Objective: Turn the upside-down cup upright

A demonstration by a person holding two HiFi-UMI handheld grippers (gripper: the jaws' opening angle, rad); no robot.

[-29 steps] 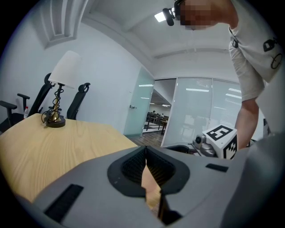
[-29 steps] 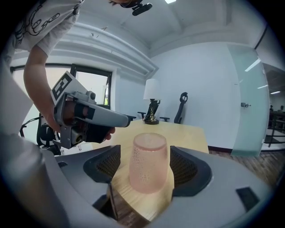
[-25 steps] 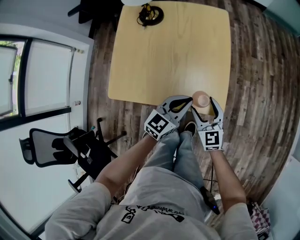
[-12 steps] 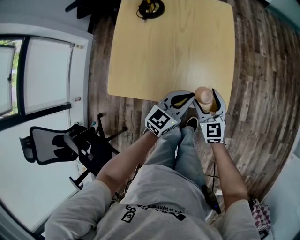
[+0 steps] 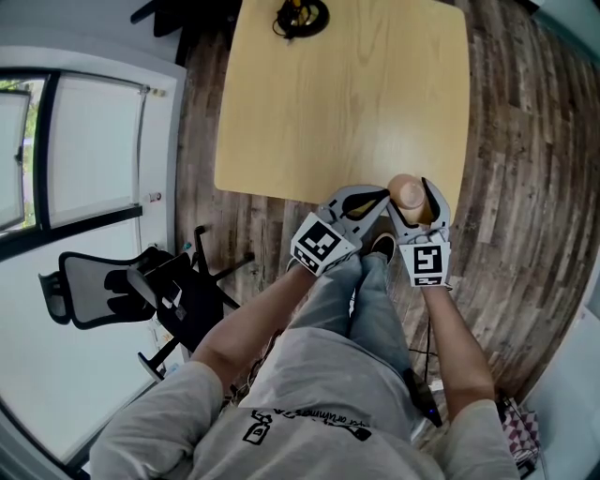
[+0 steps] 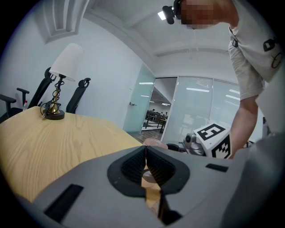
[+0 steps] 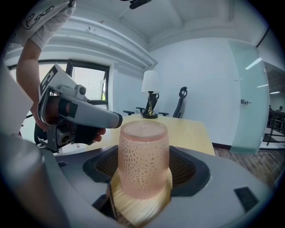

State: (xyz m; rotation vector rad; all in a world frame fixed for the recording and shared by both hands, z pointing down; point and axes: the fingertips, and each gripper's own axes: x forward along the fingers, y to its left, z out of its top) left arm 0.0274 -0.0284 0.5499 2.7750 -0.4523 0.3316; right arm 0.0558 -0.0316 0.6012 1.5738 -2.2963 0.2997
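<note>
A pink textured cup (image 5: 405, 192) stands upside down on the wooden table (image 5: 347, 103), close to its near edge. My right gripper (image 5: 410, 195) is open, with one finger on each side of the cup. In the right gripper view the cup (image 7: 143, 160) fills most of the gap between the pads of that gripper (image 7: 143, 165), and I see no squeeze on it. My left gripper (image 5: 381, 194) is shut and empty, its tip just left of the cup. In the left gripper view the cup's base (image 6: 154, 143) peeks out behind the closed left gripper (image 6: 145, 151).
A small table lamp (image 5: 300, 17) stands at the table's far edge. A black office chair (image 5: 122, 291) sits on the plank floor to the left. The person's legs (image 5: 366, 300) are right below the table's near edge.
One second ago the right gripper's fingers lay mostly short of the cup; they have slid forward to flank it. The left gripper has hardly moved, and nothing has shifted in the last half second.
</note>
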